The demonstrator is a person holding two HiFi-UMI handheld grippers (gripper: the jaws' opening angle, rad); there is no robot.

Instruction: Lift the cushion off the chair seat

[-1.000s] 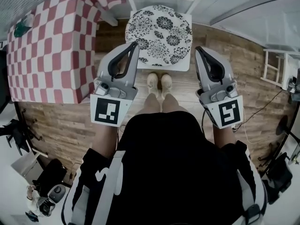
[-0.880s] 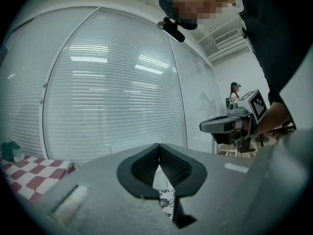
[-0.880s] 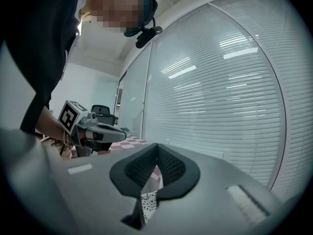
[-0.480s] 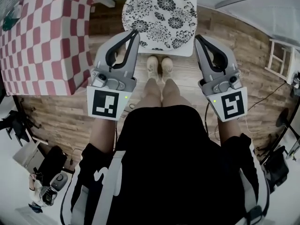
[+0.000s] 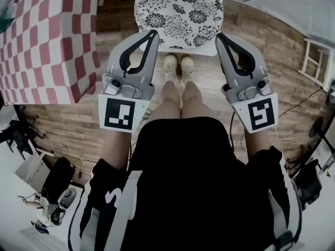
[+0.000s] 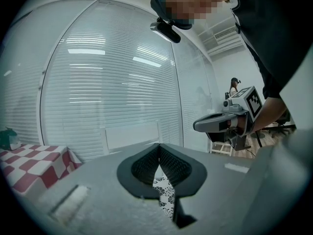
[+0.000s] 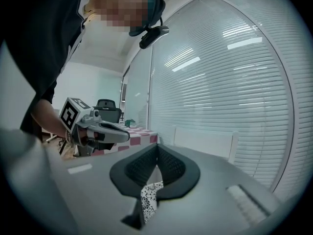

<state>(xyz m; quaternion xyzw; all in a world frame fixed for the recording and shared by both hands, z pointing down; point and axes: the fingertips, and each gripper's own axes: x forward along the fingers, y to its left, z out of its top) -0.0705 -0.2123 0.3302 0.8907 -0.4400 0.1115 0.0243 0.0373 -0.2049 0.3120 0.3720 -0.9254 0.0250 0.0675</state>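
Observation:
The round black-and-white flowered cushion lies on the white chair seat at the top of the head view, just beyond the person's shoes. My left gripper hangs near the cushion's left front edge, with its jaws shut on nothing. My right gripper hangs near the seat's right front corner, also shut and empty. In the left gripper view a strip of cushion shows below the closed jaws. The right gripper view shows the same cushion under its closed jaws.
A table with a red-and-white checked cloth stands left of the chair. A white rack is at the right on the wooden floor. Bags and gear lie at the lower left. White blinds lie behind the chair.
Both grippers have sunk lower, side by side, with their jaws still closed. In the head view the chair and cushion have slid toward the top of the frame.

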